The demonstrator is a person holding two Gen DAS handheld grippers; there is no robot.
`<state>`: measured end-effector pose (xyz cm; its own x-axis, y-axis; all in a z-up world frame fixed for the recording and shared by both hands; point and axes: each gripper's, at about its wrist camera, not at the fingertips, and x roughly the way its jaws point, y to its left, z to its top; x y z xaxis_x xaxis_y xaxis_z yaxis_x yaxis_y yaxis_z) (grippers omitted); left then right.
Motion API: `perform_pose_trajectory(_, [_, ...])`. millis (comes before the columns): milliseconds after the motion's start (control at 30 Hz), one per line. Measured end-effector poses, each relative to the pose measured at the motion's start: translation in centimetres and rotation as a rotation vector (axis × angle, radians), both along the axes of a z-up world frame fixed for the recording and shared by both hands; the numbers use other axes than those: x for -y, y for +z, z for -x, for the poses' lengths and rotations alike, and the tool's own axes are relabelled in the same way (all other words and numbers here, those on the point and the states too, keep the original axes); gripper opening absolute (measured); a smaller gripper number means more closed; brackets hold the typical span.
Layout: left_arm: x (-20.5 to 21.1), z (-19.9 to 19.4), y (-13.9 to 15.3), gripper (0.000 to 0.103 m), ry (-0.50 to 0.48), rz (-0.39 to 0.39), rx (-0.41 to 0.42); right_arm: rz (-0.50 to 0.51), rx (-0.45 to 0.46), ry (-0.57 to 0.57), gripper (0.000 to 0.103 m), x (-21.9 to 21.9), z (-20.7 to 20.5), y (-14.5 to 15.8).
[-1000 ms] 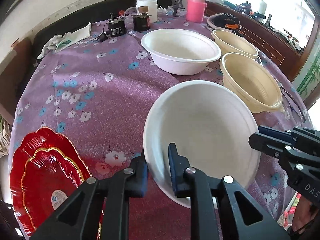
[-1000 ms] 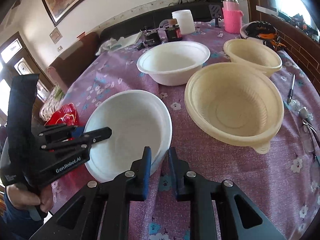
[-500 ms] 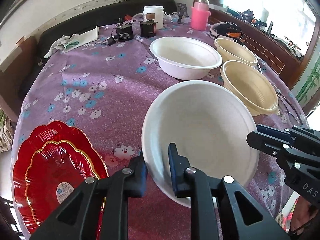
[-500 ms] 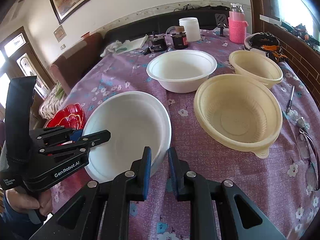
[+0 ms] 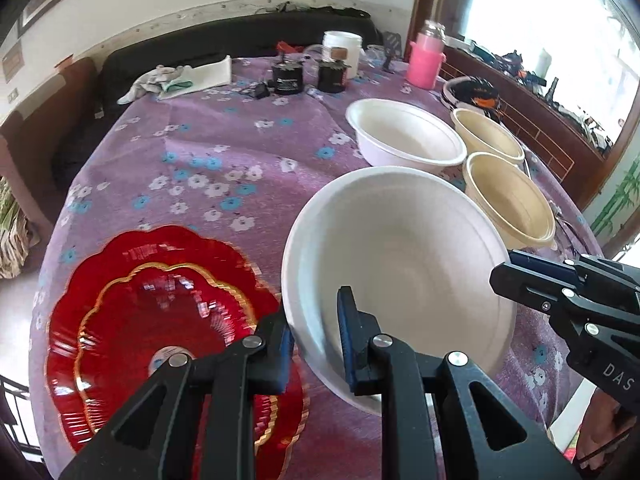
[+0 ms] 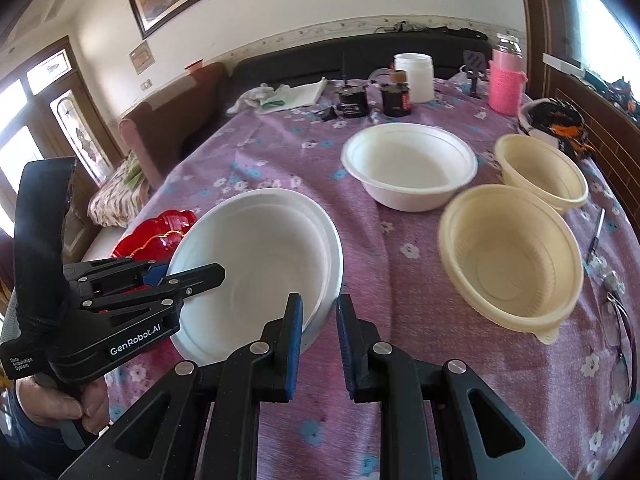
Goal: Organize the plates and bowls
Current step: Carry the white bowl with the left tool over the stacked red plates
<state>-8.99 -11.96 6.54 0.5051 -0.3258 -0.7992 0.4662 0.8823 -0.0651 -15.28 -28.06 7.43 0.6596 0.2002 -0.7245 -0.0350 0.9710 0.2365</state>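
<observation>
A white bowl (image 5: 400,264) (image 6: 260,256) hangs tilted above the purple flowered tablecloth (image 5: 208,152), held by its rim on two sides. My left gripper (image 5: 314,316) (image 6: 216,270) is shut on the bowl's left rim. My right gripper (image 6: 320,308) (image 5: 504,276) is shut on the opposite rim. A second white bowl (image 5: 404,140) (image 6: 408,164) stands farther back. Two cream bowls (image 5: 508,200) (image 5: 488,134) sit to its right. Stacked red plates (image 5: 160,320) (image 6: 156,232) lie at the table's near left.
At the far edge stand a pink bottle (image 5: 426,60), a white jar (image 5: 342,50), two black devices (image 5: 288,78) and a folded cloth (image 5: 180,80). Glasses (image 6: 620,340) and a pen (image 6: 596,236) lie at the right edge. A brown sofa (image 6: 168,132) is beyond the left side.
Both grippers have risen with the white bowl and drawn back from the table. The red plates have come further into the left wrist view.
</observation>
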Motion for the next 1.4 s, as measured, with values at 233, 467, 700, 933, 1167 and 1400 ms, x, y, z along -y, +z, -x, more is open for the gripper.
perform_pose_trajectory(233, [-4.0, 0.0, 0.7, 0.018, 0.074, 0.021, 0.021, 0.013, 0.005, 0.072, 0.019, -3.3, -1.2, 0.9])
perform_pose_trajectory(467, [-8.6, 0.3, 0.6, 0.021, 0.163, 0.037, 0.022, 0.033, 0.01, 0.159, 0.019, -7.7, -2.5, 1.2])
perform_pose_trajectory(700, [-12.5, 0.4, -0.4, 0.023, 0.238, 0.052, 0.003, 0.041, -0.022, 0.231, 0.02, -11.6, -3.9, 0.3])
perform_pose_trajectory(933, [-14.5, 0.0, -1.7, 0.023, 0.28, 0.066, -0.025, 0.07, -0.059, 0.266, 0.02, -14.5, -5.0, -1.3])
perform_pose_trajectory(1167, [-15.2, -0.4, -2.9, 0.025, 0.296, 0.072, -0.043, 0.072, -0.096, 0.269, 0.02, -15.2, -5.7, -2.7])
perform_pose_trajectory(1400, [-15.8, -0.7, -3.0, 0.03, 0.316, 0.081, -0.035, 0.079, -0.07, 0.271, 0.02, -15.5, -5.8, -2.9])
